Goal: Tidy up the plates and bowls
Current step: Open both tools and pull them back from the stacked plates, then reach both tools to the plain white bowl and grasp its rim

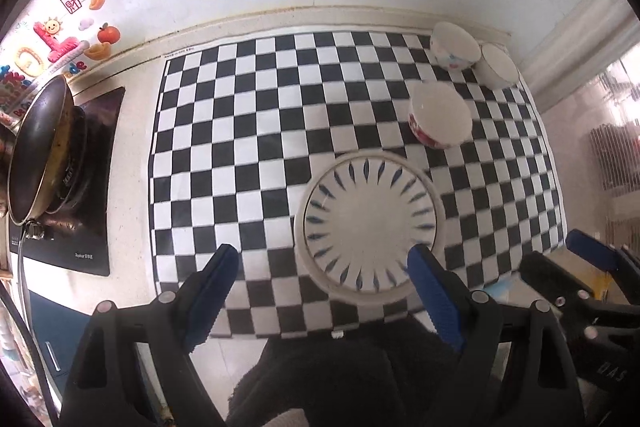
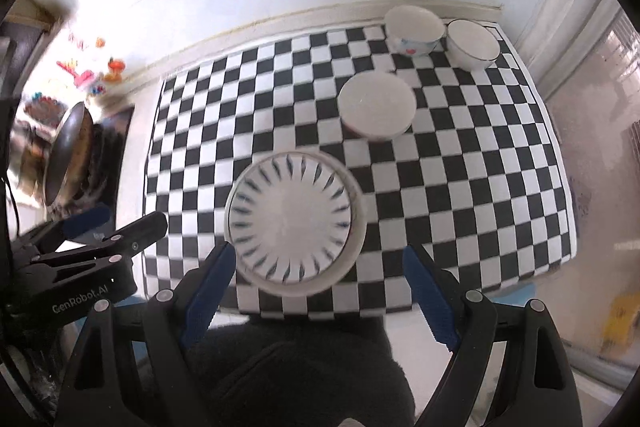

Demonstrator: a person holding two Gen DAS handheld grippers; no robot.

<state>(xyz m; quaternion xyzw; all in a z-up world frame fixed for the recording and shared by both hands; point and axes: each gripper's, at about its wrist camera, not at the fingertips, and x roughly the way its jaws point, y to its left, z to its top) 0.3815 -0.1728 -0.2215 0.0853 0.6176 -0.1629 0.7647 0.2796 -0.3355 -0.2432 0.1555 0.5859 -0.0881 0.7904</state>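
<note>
Both the left tongs [image 1: 322, 281] and right tongs [image 2: 320, 283] are gaping open, gripping nothing. Stacked plates [image 2: 294, 219] are sitting on the checkered mat [image 2: 460, 187]; three bowls [image 2: 378, 105] are lying toward one o'clock.

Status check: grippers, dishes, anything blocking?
Left gripper, right gripper open, empty. Plates stacked near edge; three bowls loose behind. Nothing blocking.

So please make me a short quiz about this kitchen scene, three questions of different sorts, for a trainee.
1. True or false: the white plate with blue petal strokes lies on top of a larger plain white plate.
2. How many round white ceramic bowls stand on the black-and-white checkered mat?
3. Choose: the left claw and the right claw are (a) both open and empty, (b) both shut on the plate, (c) each holding a bowl.

Key: 1 true; 2 three; 3 a.
</note>
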